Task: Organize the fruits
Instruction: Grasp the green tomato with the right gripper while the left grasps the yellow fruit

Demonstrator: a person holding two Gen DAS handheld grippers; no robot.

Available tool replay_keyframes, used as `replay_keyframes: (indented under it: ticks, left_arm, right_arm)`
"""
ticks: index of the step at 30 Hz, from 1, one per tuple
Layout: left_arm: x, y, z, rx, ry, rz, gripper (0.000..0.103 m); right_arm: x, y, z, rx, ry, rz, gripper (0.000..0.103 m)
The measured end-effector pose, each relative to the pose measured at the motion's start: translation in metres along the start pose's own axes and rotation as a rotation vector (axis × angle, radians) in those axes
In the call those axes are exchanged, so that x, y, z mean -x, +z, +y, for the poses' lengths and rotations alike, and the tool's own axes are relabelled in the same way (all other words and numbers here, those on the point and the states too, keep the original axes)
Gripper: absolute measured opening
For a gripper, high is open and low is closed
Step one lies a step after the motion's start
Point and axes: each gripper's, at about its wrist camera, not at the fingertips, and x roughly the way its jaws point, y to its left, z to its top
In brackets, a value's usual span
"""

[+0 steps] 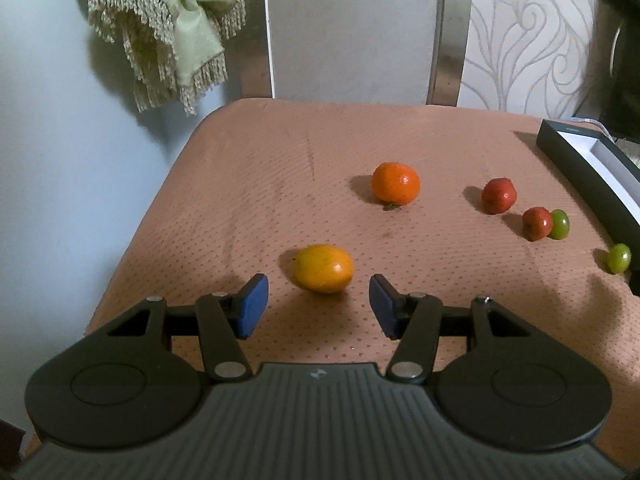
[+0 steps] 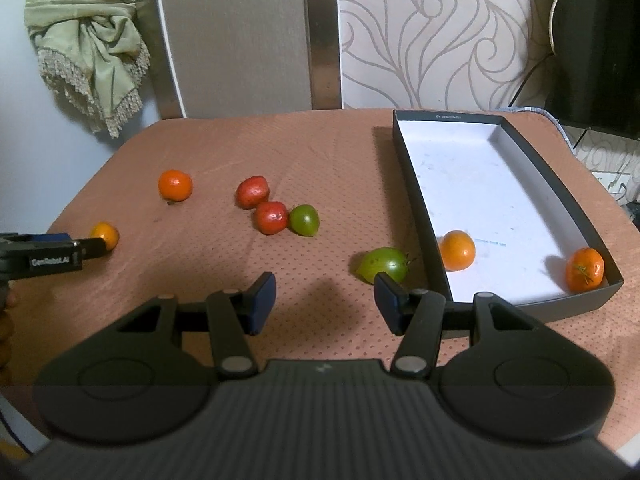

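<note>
Two oranges already sit inside the box (image 2: 532, 148), one orange in the box (image 2: 457, 250) close to its left wall and the other orange in the box (image 2: 585, 270) in the near right corner. Six fruits are not in it yet; they lie on the brown surface (image 2: 224, 148).

The left gripper (image 1: 319, 307) points at the yellow-orange fruit (image 1: 324, 268). That fruit lies right in front of it, in line with the gap between the two blue pads, just ahead of their tips. The jaws stand apart and nothing is between them, so it grips nothing. The fruit is a bit longer from side to side, so its long way runs across the gap. The gap looks a little wider than the fruit, I think, so it should fit if the gripper slides forward.

The right gripper (image 2: 325, 303) is also spread apart and holds nothing. The big green fruit (image 2: 383, 265) lies just ahead of its right pad, very near the box wall. So the right hand is the nearer one for that fruit and for the box.

The round orange (image 1: 396, 183) is farther back on the surface. Two red fruits, the far red fruit (image 1: 499, 195) and the near red fruit (image 1: 537, 223), lie to the right, and the small green fruit (image 1: 559, 224) touches the near red one.

The left hand is far from the box, so its fruit has a long way to go across.
</note>
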Motion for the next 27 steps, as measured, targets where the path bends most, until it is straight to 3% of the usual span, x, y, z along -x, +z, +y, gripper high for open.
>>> replay_keyframes:
  ticks: [19, 27]
  left_arm:
    - [-0.036, 0.007, -0.004, -0.014, -0.041, 0.040, 0.060]
    - [-0.038, 0.011, -0.010, -0.031, -0.044, 0.018, 0.051]
  right_arm:
    - [-0.011, 0.002, -0.009, -0.043, -0.054, 0.011, 0.057]
    - [-0.021, 0.002, -0.014, -0.044, -0.072, 0.018, 0.057]
